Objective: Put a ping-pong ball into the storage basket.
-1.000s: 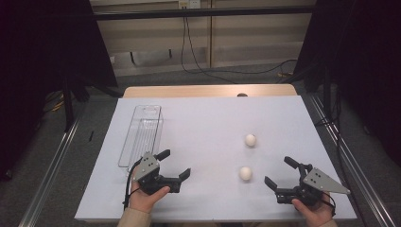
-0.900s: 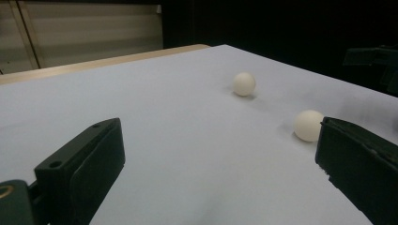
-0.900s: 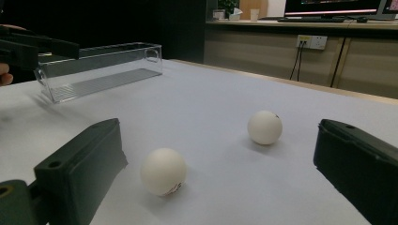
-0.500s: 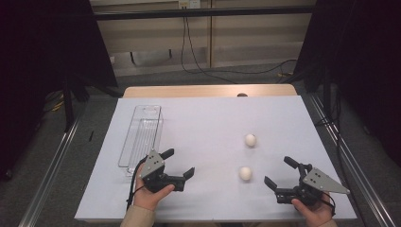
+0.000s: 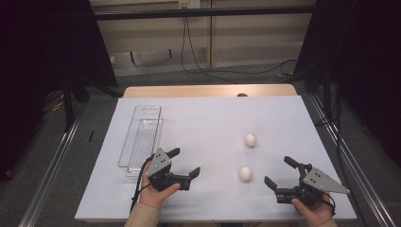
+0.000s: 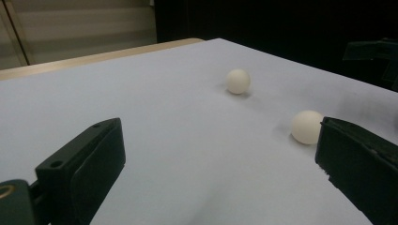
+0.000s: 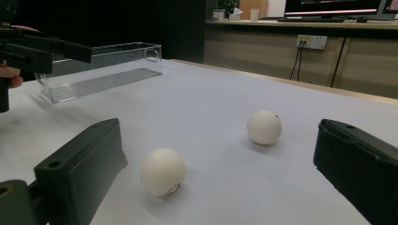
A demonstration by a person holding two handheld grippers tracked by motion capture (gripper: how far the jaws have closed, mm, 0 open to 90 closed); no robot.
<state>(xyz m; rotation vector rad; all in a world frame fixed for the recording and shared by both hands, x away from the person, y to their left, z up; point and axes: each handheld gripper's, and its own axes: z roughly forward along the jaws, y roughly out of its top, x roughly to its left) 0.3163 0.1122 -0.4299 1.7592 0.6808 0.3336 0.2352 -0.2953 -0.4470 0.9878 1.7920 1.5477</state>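
High view: both grippers low at the near edge of the white table point(image 5: 203, 118), nothing held, so this reads as the approach step. Left gripper point(image 5: 185, 164) fingers spread wide, pointing toward the near ball point(image 5: 245, 173); right gripper point(image 5: 279, 171) fingers also spread, just beside that ball on its other side. Far ball point(image 5: 250, 139) sits apart, mid-table; clear tray point(image 5: 141, 138) lies at the left. Next move probably: close in and straddle the near ball squarely, since it may roll. Right gripper view: a small reddish mark low on the near ball point(image 7: 162, 171), unreadable; no other writing legible.
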